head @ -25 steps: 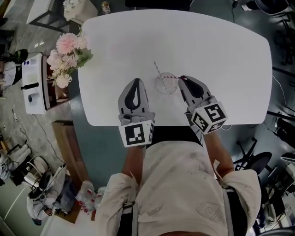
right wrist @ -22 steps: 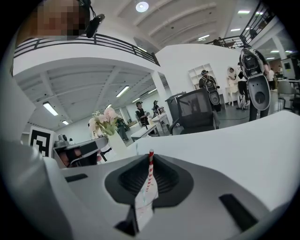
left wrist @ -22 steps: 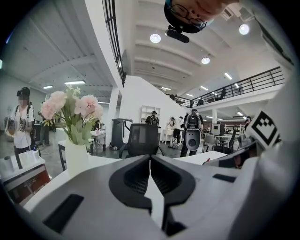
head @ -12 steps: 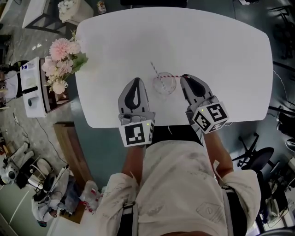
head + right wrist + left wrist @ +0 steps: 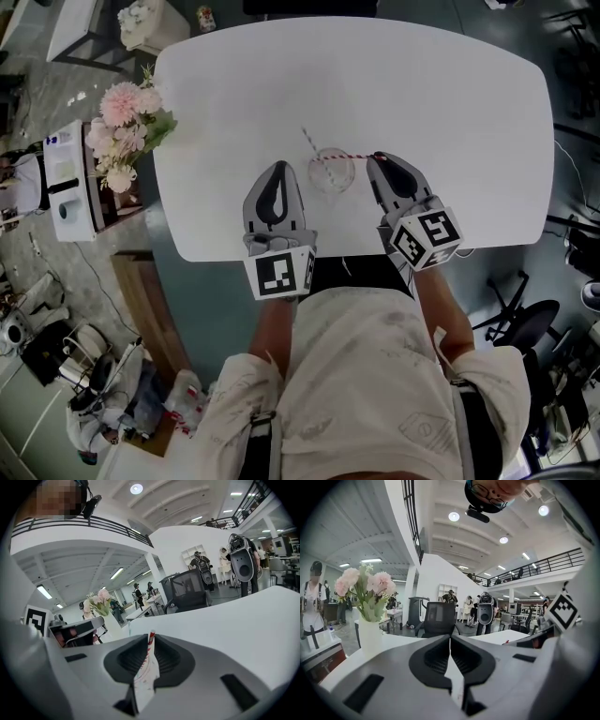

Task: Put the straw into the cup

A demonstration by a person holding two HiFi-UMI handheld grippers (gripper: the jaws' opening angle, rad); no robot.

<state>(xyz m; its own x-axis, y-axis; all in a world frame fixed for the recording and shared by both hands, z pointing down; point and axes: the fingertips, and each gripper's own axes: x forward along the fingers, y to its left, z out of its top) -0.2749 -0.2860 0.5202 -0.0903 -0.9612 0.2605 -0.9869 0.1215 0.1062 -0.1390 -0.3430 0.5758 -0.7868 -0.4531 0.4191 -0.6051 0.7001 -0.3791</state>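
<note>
1. Head view: we're looking at a white round-cornered table (image 5: 450, 103) with a clear plastic cup (image 5: 334, 178) sitting near its front edge, between the two grippers.
   - The thin red-and-white striped straw (image 5: 352, 157) is running from the tips of the right gripper (image 5: 377, 158) leftward across the cup's mouth.
   - A paler stretch is poking out past the far-left rim, so the straw is reading as bent. We can't tell whether an end is sitting down inside the cup.
   - The left gripper (image 5: 277, 169) is hovering just beside the cup, touching nothing.
2. Left gripper view: the left gripper (image 5: 450, 638) is showing its jaws closed tip to tip, with nothing between them.
3. Right gripper view: the right gripper (image 5: 149, 638) is standing at a narrow gap, with the straw (image 5: 150, 642) end poking up between the jaws. The jaws have just been opening and the gap is looking a shade wider than the straw, so we're reading this as letting go, not clamping.
4. Step: we're judging this to be the release that closes out the insertion.
5. Next: the right gripper is needing to back straight off without dragging the straw out or tipping the light cup. The left gripper is sitting close enough to steady the cup.
</note>
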